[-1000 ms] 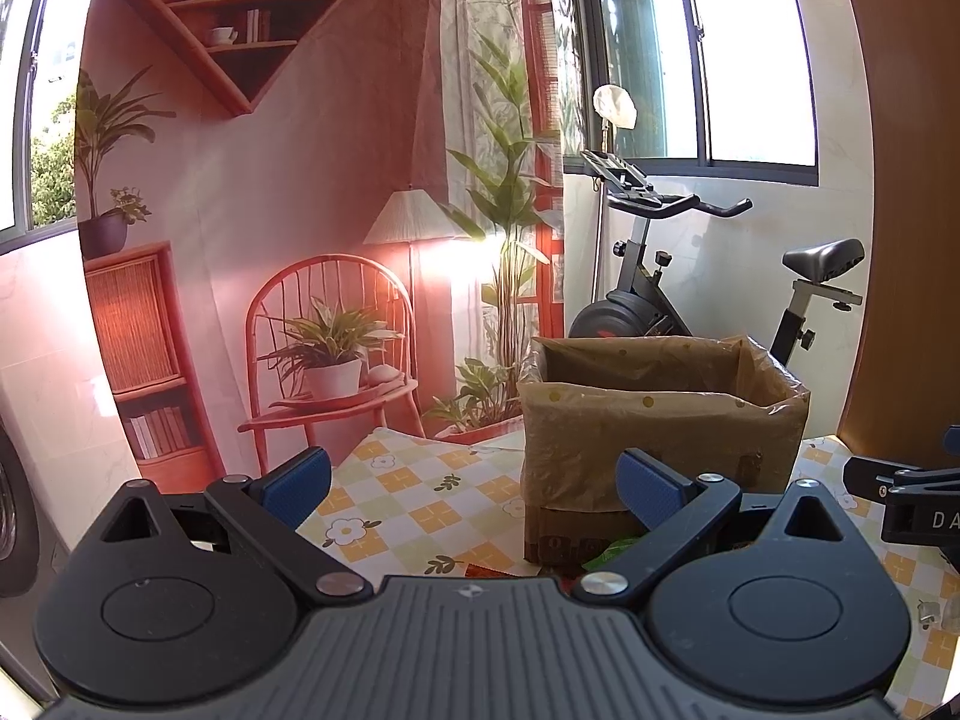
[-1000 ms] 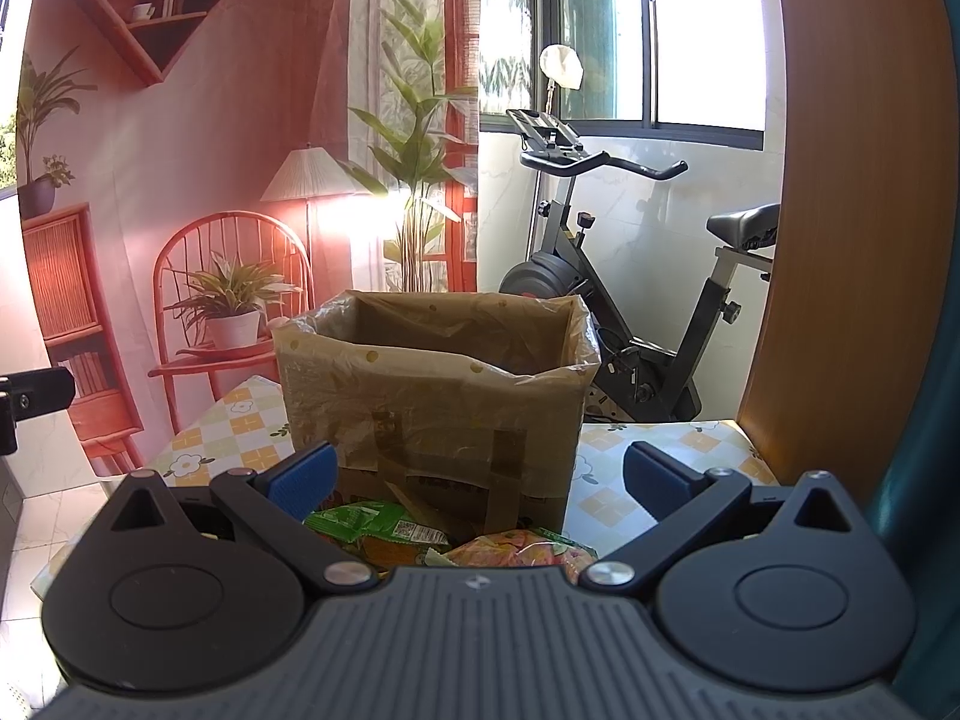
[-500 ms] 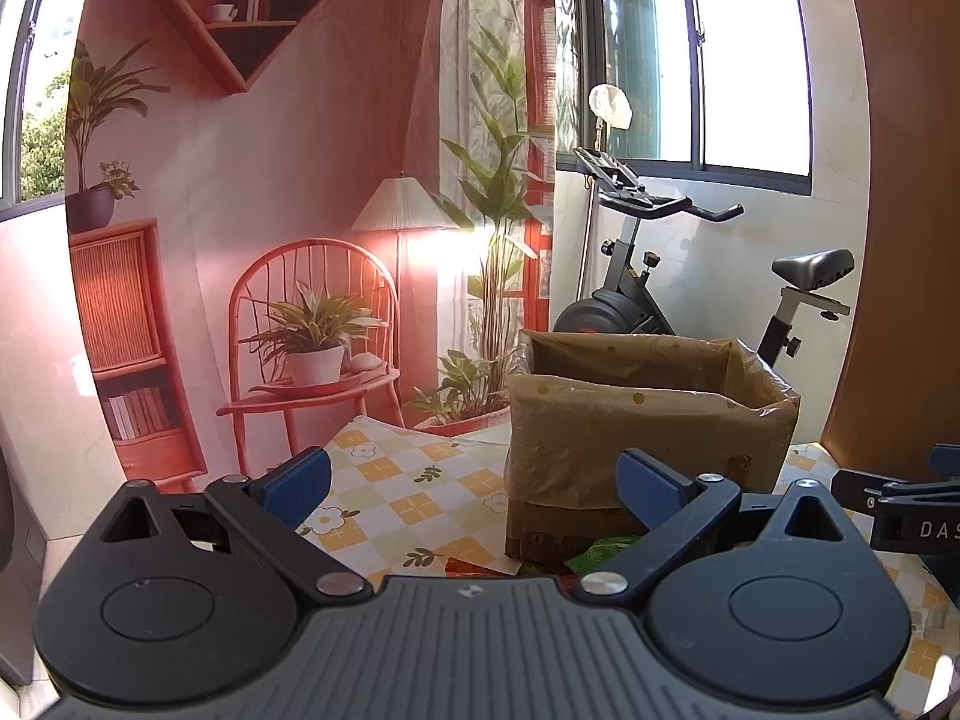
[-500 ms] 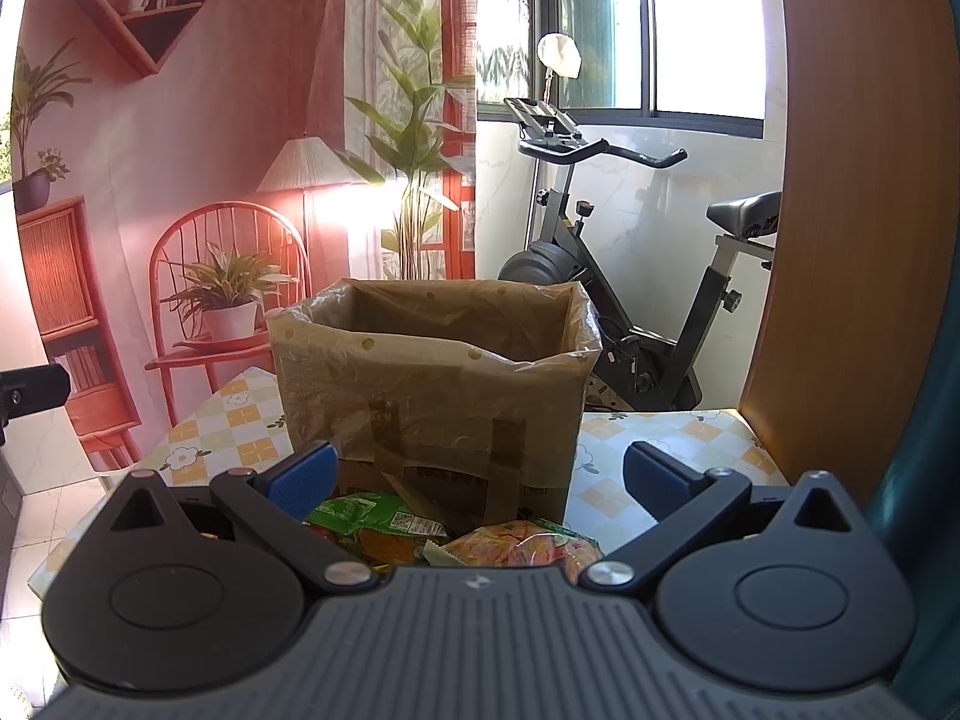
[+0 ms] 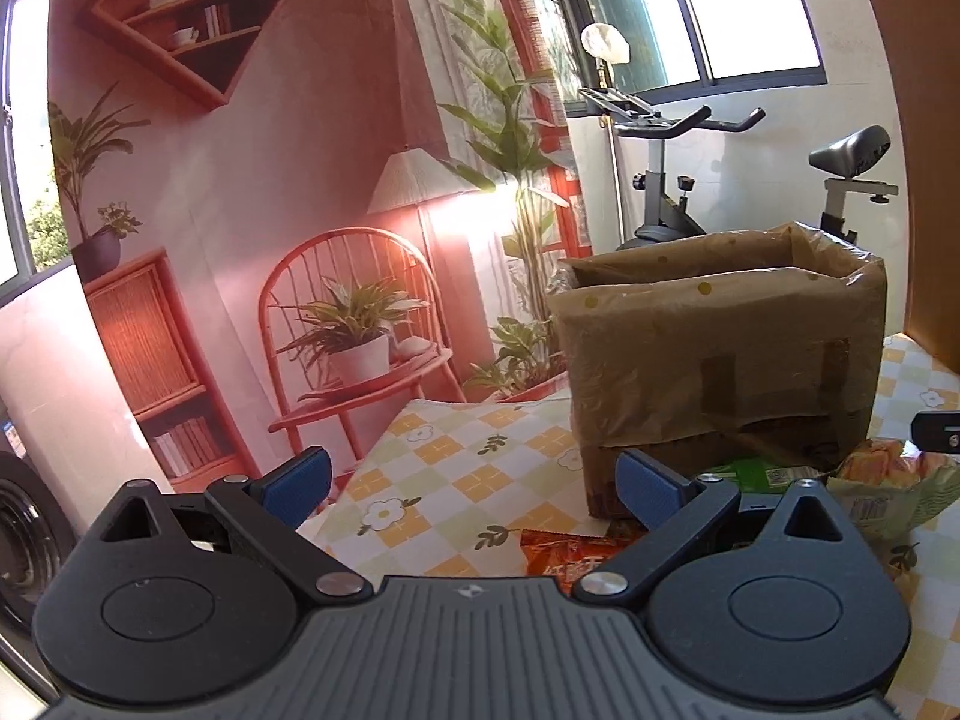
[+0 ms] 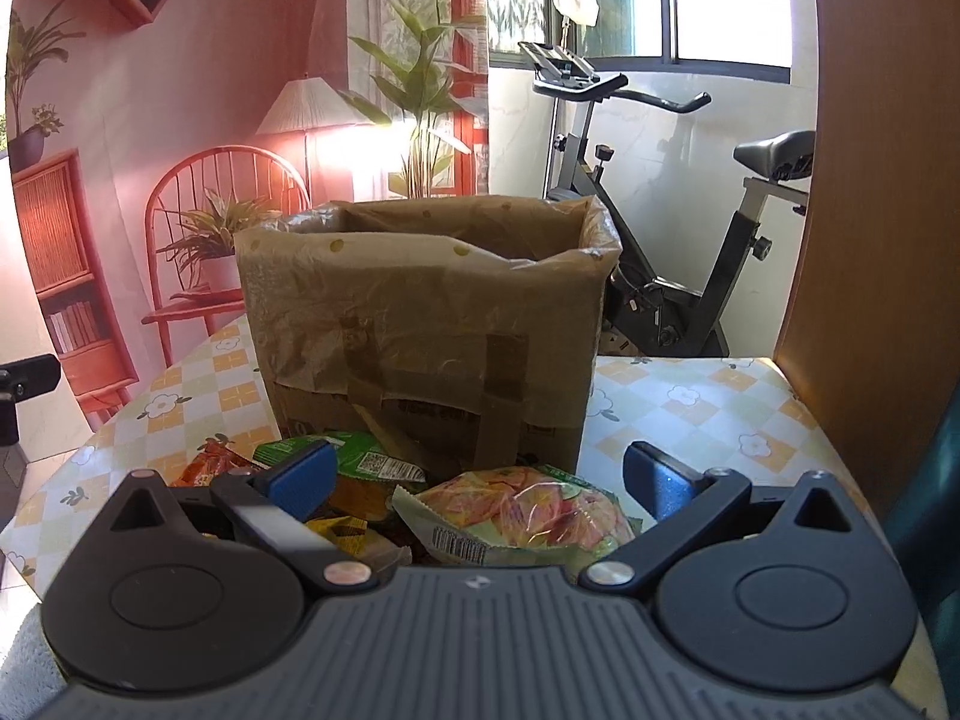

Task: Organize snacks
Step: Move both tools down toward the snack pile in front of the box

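Cardboard box point(image 6: 420, 324), plastic-lined, upright on your checked tablecloth point(image 6: 690, 414); snack packets point(image 6: 528, 510) heaped against its near face, none visibly inside yet. Since a second ago both views have dipped closer, exposing more packets. Left gripper point(image 5: 474, 480) and right gripper point(image 6: 477, 474) gape wide, empty: pick-up comes next, likely yours on the right.

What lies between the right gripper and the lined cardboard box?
In the right wrist view, snack packets lie between the right gripper and the cardboard box: a pale chips bag, a green packet, an orange one.
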{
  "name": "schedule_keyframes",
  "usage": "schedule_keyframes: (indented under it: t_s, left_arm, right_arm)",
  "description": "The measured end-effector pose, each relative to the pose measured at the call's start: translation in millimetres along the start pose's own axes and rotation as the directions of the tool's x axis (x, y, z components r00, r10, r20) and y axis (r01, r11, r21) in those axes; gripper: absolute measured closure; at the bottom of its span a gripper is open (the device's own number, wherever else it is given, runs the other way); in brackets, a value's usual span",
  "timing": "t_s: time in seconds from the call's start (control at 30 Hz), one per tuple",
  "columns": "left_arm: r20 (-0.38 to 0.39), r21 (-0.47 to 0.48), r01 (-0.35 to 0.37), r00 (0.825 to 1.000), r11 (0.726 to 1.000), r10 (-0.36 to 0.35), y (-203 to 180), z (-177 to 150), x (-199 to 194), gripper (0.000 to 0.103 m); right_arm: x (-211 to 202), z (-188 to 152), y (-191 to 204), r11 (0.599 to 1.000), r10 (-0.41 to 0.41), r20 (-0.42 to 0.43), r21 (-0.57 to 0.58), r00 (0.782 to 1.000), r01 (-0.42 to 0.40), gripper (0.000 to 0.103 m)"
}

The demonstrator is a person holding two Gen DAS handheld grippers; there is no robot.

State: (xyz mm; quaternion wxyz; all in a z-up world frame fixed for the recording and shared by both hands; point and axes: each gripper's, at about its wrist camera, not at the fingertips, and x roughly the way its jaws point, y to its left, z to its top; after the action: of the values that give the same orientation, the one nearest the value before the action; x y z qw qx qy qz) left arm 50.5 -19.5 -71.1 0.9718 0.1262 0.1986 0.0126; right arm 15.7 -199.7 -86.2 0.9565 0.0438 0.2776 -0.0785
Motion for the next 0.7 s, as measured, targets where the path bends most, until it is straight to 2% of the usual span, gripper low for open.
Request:
schedule_keyframes:
  t_s: [0.13,0.37,0.5,0.7]
  left_arm:
    - [-0.038,-0.091,0.138,0.989,0.986,-0.142,0,-9,18,0.001]
    - [-0.047,-0.21,0.227,0.969,0.951,-0.242,8,-19,46,0.001]
    - [-0.078,-0.194,0.238,0.963,0.952,-0.257,0,-32,58,0.001]
    - [-0.211,-0.179,0.28,0.925,0.943,-0.314,-11,-52,76,0.002]
  right_arm:
    - [20,-7,-6,1.0,0.002,-0.044,0.018,0.999,-0.001,0.0]
    - [45,-16,-6,1.0,0.003,-0.091,0.008,0.996,-0.002,0.0]
    - [56,-27,-3,0.999,0.037,-0.145,0.015,0.989,-0.035,0.0]
    - [65,-36,-5,1.0,-0.014,-0.179,-0.001,0.984,0.014,0.001]
